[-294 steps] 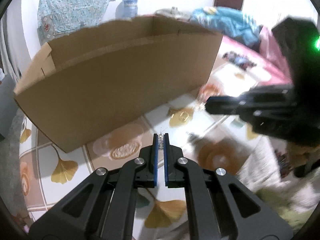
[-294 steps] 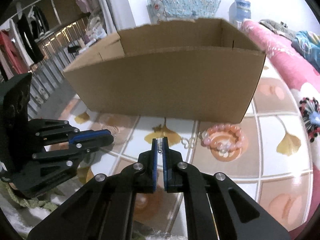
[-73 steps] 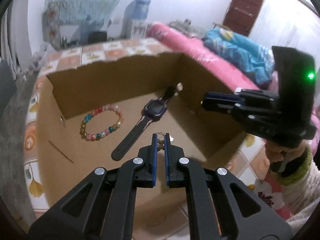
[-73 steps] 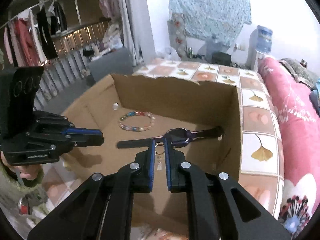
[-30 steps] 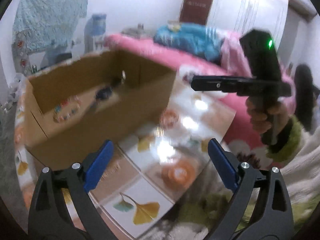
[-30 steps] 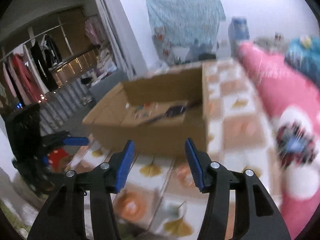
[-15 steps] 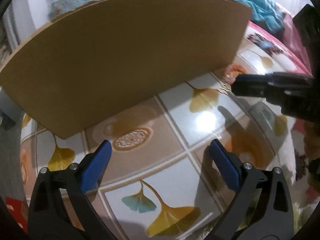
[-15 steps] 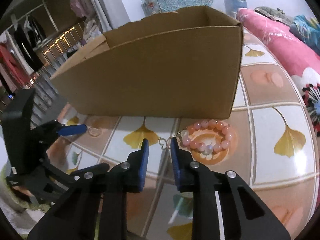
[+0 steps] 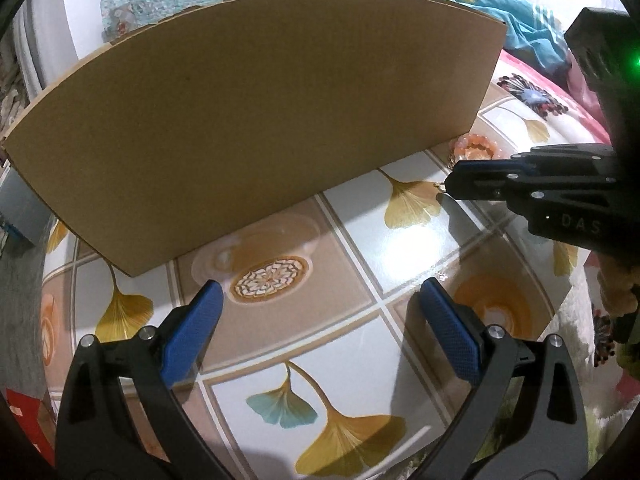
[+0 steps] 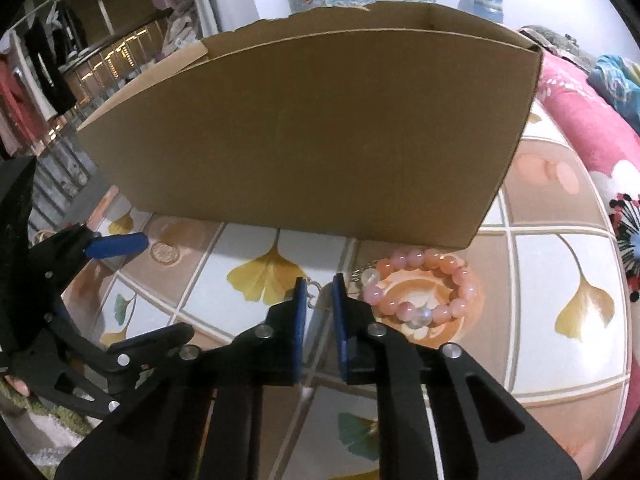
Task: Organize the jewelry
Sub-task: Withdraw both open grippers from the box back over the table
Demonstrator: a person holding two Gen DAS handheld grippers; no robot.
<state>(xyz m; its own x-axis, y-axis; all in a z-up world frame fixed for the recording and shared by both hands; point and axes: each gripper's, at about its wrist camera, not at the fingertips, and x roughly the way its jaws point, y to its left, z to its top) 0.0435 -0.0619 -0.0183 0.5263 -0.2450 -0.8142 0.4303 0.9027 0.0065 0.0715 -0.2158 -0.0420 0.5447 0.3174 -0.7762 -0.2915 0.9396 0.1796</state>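
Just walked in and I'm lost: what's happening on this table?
A person with a gripper in each hand is sorting jewelry beside a cardboard box. The right gripper is closing its fingers around a small metal clasp lying on the tiled tabletop, just left of a pink bead bracelet; the fingers don't look pressed on it yet. The left gripper hovers wide open over the tiles, holding nothing.

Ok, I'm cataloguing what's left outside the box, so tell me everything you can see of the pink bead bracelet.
The pink bead bracelet is a closed ring of glossy round peach-pink beads with a few clear or whitish ones. It lies flat on the patterned tabletop, close in front of the cardboard box's right corner. A small metal chain or clasp seems to trail from its left side.
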